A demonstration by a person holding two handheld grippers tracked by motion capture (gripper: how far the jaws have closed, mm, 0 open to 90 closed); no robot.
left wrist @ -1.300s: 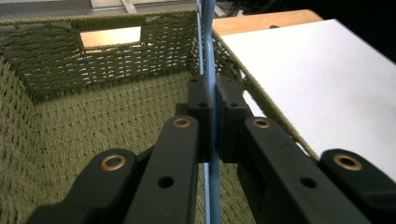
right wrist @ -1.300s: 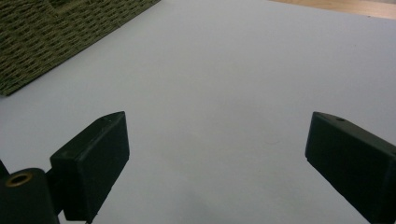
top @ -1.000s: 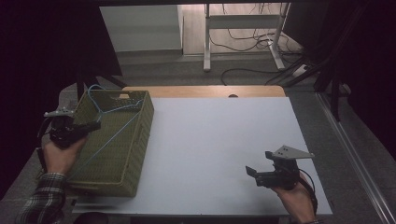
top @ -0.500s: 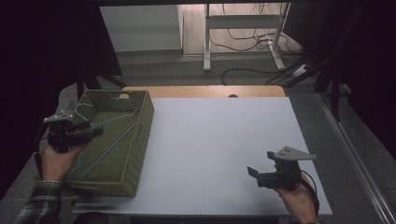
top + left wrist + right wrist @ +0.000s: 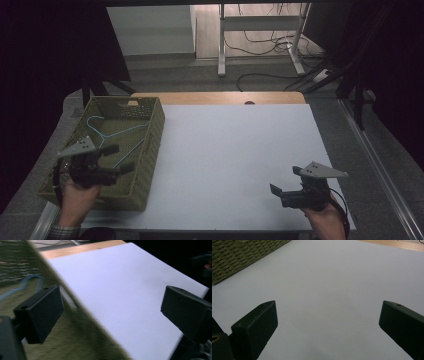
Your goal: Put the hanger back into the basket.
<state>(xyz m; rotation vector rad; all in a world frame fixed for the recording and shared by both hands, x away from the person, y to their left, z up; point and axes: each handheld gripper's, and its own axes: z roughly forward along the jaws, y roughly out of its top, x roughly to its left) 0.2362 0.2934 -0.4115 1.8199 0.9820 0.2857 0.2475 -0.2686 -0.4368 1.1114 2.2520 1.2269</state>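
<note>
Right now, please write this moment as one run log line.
left gripper: open, above basket | right gripper: open, above white table | blue hanger: in basket, not held

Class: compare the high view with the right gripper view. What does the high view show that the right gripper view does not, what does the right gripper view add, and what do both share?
High view: a light blue hanger lying inside the green woven basket, the left claw open above the basket, and cables on the floor beyond the table.

Right gripper view: a close look along the right claw, its jaws wide apart with nothing between them.

Both: the white table surface, the basket's woven side, and the table's wooden far edge.
</note>
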